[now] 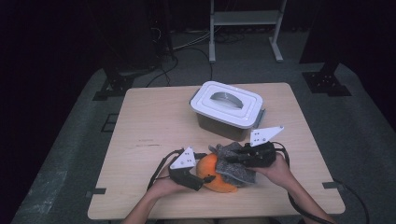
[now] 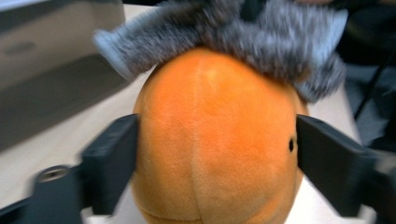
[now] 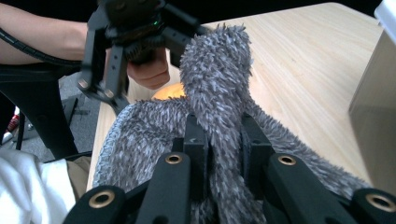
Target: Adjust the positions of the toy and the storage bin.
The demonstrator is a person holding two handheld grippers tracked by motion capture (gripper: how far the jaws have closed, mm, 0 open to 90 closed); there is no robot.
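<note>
Table (image 1: 140, 116): wooden, bearing a white-lidded storage box (image 1: 227, 108) toward the far edge, centre. Grey fuzzy cloth (image 1: 236, 164) near the front edge, draped over an orange plush toy (image 1: 211, 173). Right gripper (image 3: 223, 140): jaws narrow, pinching a fold of cloth. Left gripper (image 2: 217, 149): jaws wide, pads pressed on the toy's flanks.

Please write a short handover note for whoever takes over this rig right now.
Left gripper: jaws wide, one on each side of the round orange plush toy, flanks touching.
Right gripper: shut on a pinched fold of the shaggy grey cloth.
The cloth drapes over the toy at the near edge of the light wooden table; the white-lidded storage box stands closed behind.
Done: both things gripped.
Left: probably wrapping or stowing; lid unopened.
</note>
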